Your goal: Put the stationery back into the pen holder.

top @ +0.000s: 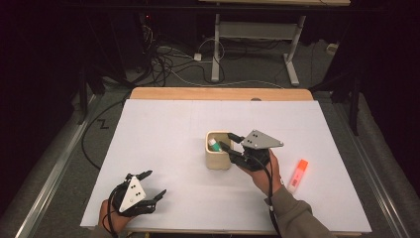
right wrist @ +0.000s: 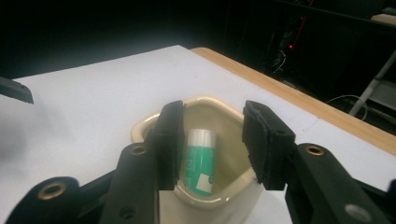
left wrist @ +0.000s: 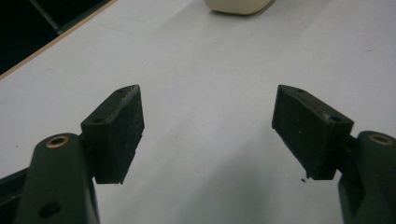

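We see the cream cup cut off by the top edge of the left gripper view; just its base shows. In the right gripper view, the green-and-white tube is partly hidden behind the left jaw and its lower end by the cup rim. Its label is blurred and we cannot read it.

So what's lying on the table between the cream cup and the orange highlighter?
In the high view, the right claw and the hand holding it sit between the cup and the highlighter; the white table surface there is otherwise bare.
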A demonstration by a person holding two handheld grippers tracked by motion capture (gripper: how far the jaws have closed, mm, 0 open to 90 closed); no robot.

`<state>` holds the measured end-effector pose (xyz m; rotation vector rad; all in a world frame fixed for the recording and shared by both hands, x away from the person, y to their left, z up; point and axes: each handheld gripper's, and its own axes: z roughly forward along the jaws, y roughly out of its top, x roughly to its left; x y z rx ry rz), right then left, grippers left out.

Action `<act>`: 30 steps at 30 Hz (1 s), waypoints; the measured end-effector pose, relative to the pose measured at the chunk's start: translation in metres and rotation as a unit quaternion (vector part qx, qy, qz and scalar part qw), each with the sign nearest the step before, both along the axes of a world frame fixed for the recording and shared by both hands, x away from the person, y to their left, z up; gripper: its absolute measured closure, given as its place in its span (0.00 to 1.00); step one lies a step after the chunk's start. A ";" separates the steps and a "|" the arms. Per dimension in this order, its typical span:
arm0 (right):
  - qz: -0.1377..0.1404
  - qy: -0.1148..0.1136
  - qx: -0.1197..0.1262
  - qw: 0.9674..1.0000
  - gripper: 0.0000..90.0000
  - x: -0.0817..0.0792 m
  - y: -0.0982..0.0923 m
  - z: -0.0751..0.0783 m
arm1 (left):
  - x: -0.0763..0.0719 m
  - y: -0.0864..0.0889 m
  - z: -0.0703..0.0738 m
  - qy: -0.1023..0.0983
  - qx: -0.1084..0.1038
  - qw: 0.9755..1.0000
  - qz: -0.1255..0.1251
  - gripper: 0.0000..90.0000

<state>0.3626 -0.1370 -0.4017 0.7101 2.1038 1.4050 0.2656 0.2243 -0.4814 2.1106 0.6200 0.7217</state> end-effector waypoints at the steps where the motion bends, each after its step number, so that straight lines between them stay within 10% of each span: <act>1: 0.000 -0.001 -0.002 1.000 0.65 -0.001 -0.001 0.001 | 0.000 0.000 0.000 -0.001 0.000 1.000 0.000 0.27; 30: -0.086 -0.011 -0.032 0.996 0.40 -0.040 -0.069 0.031 | 0.000 -0.002 0.004 -0.015 0.006 1.000 -0.004 0.27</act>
